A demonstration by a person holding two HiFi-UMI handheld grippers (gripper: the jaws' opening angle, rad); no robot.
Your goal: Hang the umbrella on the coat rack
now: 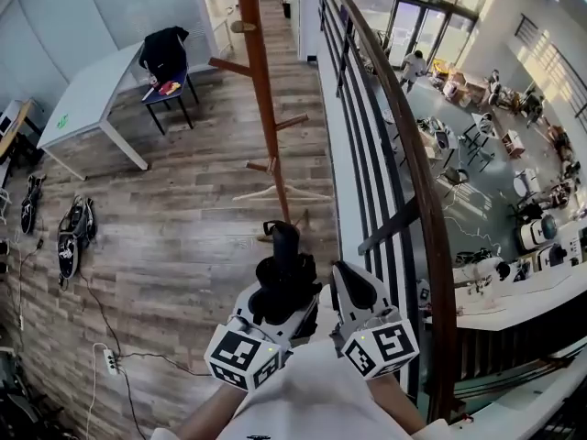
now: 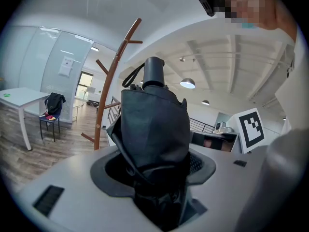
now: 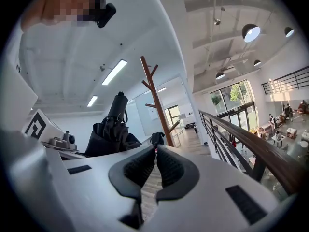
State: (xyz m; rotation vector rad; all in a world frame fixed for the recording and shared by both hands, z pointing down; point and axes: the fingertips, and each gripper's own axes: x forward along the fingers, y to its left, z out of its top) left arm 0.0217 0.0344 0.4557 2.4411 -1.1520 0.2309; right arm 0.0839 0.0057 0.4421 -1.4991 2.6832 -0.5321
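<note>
A folded black umbrella [image 1: 281, 273] stands upright between the jaws of my left gripper [image 1: 278, 308], which is shut on its bundled fabric. In the left gripper view the umbrella [image 2: 155, 122] fills the middle, handle cap up, with a strap loop beside it. The brown wooden coat rack [image 1: 260, 90] stands on the plank floor straight ahead, some way beyond both grippers; its pegs stick out at several heights. My right gripper [image 1: 354, 287] is beside the umbrella on the right, pads together with nothing between them [image 3: 155, 151]. From the right gripper view the umbrella [image 3: 112, 129] shows to the left and the rack [image 3: 157, 100] ahead.
A dark railing with a wooden handrail [image 1: 408, 168] runs along the right, with a drop to a lower floor behind it. A white table [image 1: 83, 94] and a chair with a dark jacket [image 1: 167, 55] stand at the far left. Cables and a power strip [image 1: 110, 361] lie on the floor at the left.
</note>
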